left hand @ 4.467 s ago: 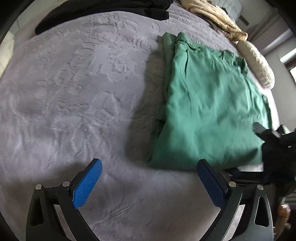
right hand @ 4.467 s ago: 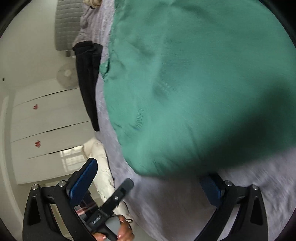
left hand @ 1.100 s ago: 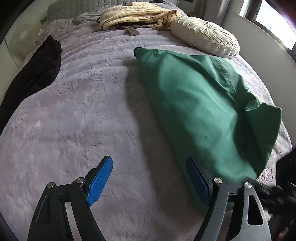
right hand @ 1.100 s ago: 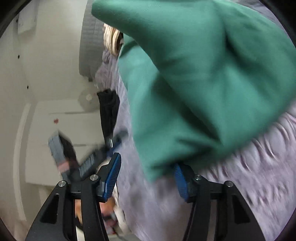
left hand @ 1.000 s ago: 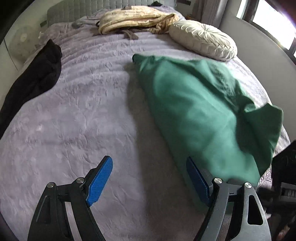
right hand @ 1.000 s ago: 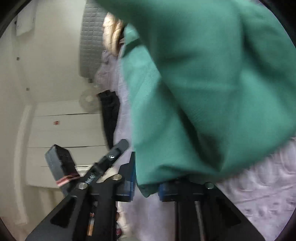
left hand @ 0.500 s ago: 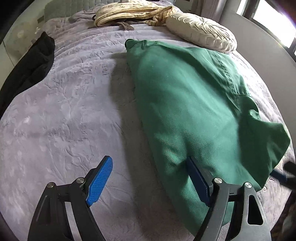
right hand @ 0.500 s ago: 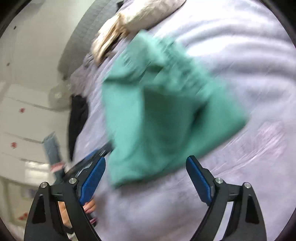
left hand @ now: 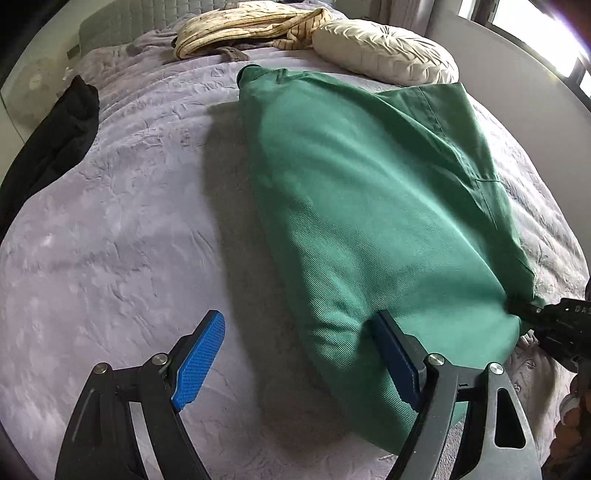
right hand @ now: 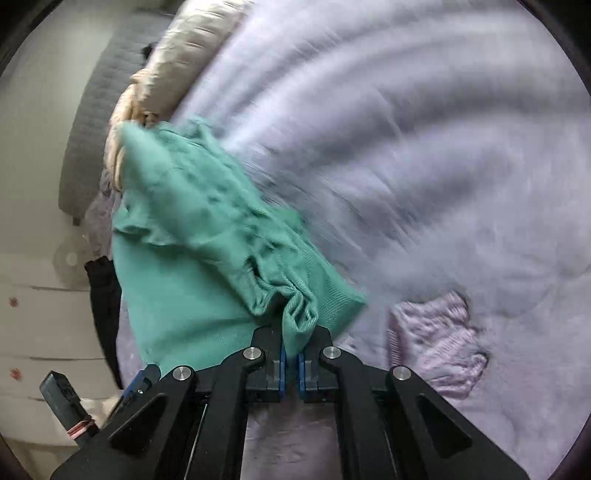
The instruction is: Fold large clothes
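A large green garment (left hand: 369,203) lies folded lengthwise on the purple bedspread (left hand: 110,240). My left gripper (left hand: 297,319) hangs low over its near left edge, jaws wide and still opening. Its right finger (left hand: 391,350) rests against the cloth and its left pad (left hand: 199,354) is over bare bedspread, so only the garment's edge lies between them, ungripped. My right gripper (right hand: 291,349) has its jaws closing tight on a bunched corner of the green garment (right hand: 192,295). In the left wrist view that gripper (left hand: 554,325) pinches the garment's near right corner.
A round cream cushion (left hand: 384,55) and a beige striped garment (left hand: 251,26) lie at the head of the bed. A black garment (left hand: 55,140) is draped over the left side. A person's hand (left hand: 569,413) shows at the right edge. The right wrist view is motion-blurred.
The right gripper let go of the lifted cloth, opened wide, then shut on the near right corner. The garment dropped and spread flatter. The left gripper sank closer to its near edge.
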`<action>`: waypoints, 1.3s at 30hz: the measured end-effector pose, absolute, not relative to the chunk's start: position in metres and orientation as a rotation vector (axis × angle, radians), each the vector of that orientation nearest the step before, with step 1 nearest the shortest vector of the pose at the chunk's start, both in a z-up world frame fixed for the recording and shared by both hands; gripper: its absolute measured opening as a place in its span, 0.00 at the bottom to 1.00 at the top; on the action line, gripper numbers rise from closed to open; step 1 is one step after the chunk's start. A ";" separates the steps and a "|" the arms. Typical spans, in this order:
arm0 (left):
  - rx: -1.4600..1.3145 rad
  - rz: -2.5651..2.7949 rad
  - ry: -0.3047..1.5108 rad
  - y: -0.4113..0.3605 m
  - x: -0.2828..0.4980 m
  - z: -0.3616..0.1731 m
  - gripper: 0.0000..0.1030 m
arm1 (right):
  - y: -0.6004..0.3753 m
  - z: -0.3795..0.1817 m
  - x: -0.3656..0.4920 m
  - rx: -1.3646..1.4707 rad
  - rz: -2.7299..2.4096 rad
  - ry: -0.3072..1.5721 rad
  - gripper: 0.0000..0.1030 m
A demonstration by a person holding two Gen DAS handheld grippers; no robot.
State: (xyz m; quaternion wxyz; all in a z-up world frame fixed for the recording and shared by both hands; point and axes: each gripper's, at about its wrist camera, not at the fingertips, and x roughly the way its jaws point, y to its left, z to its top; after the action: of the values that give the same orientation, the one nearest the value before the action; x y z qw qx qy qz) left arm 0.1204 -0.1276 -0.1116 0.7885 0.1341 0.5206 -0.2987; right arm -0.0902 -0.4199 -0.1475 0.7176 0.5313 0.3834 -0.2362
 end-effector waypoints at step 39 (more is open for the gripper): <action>0.216 -0.568 1.306 -0.132 0.119 -0.115 0.91 | -0.504 -0.094 0.051 0.757 -0.475 1.003 0.37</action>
State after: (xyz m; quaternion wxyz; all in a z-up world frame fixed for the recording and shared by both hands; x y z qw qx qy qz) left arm 0.1187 -0.1322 -0.1154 0.7517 0.0990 0.5980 -0.2600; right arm 0.0508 -0.5041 -0.0944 0.7827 0.3506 0.4648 -0.2200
